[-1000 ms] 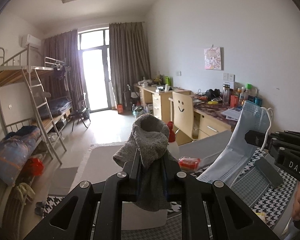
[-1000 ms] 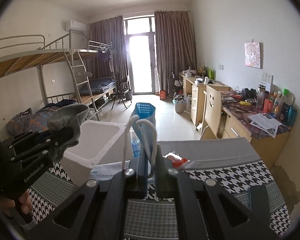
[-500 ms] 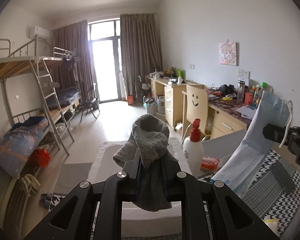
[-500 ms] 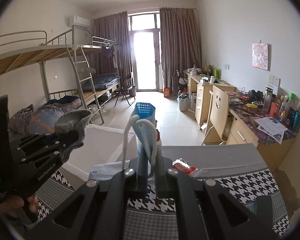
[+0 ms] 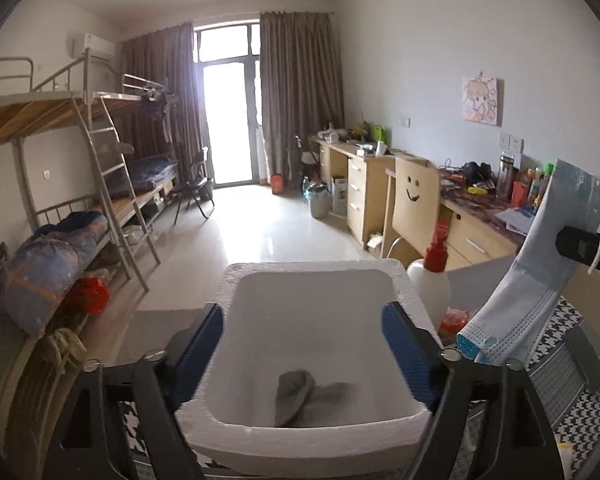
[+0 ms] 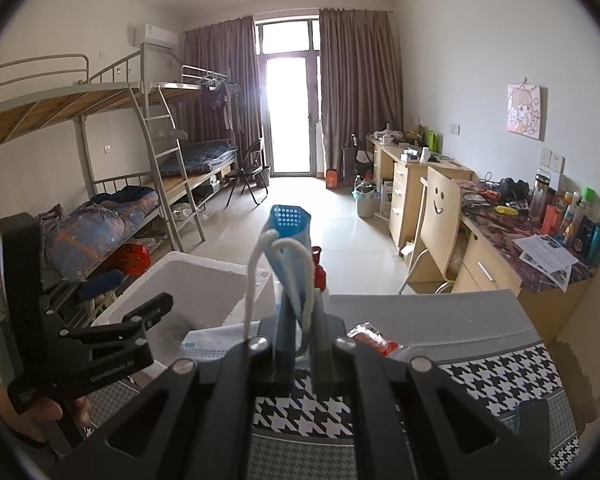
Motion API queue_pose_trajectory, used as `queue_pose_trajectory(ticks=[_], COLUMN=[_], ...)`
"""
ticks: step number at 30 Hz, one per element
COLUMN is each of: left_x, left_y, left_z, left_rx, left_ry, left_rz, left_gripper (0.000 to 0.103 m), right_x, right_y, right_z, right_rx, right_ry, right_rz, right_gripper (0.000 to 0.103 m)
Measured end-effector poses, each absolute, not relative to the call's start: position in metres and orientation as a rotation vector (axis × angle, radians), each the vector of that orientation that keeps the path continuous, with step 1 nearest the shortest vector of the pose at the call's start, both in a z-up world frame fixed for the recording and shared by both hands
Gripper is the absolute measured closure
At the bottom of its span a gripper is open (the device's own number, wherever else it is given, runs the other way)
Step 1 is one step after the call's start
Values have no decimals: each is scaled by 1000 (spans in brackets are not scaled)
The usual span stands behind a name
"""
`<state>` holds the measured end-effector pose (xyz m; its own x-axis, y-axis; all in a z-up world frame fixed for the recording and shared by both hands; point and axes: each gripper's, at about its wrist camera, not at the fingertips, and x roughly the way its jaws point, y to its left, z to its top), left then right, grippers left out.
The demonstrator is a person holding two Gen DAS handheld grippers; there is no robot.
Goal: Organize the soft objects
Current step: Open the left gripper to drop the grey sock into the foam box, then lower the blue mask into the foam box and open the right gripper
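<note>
A shared dormitory room. Metal bunk beds (image 6: 112, 128) with a ladder (image 6: 172, 184) line one wall, bedding (image 6: 96, 236) bundled on a lower bunk. Wooden desks (image 6: 416, 176) cluttered with bottles and papers run along the other wall, with a chair (image 6: 440, 220) bearing a drawn smiley face. Brown curtains (image 6: 356, 92) frame a glass balcony door (image 6: 288, 112), and an air conditioner (image 6: 156, 36) hangs above.
</note>
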<state>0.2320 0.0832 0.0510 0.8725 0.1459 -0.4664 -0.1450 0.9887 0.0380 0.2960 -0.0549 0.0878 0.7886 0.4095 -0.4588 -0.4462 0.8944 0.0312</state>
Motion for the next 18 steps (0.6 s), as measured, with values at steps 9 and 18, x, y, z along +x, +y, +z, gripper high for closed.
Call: queue_pose_trajectory(ticks=[9, 18], left_x=[214, 195], left_y=[107, 120], left_z=[58, 59], left_rx=[-26, -38], left_ry=[448, 426], left_rz=[217, 266], left_gripper=[2, 1], right_x=[305, 311], right_y=[-36, -15], right_z=[95, 96], right_rx=[-99, -118], right_ry=[470, 475], right_rz=[475, 496], right_gripper=[95, 95])
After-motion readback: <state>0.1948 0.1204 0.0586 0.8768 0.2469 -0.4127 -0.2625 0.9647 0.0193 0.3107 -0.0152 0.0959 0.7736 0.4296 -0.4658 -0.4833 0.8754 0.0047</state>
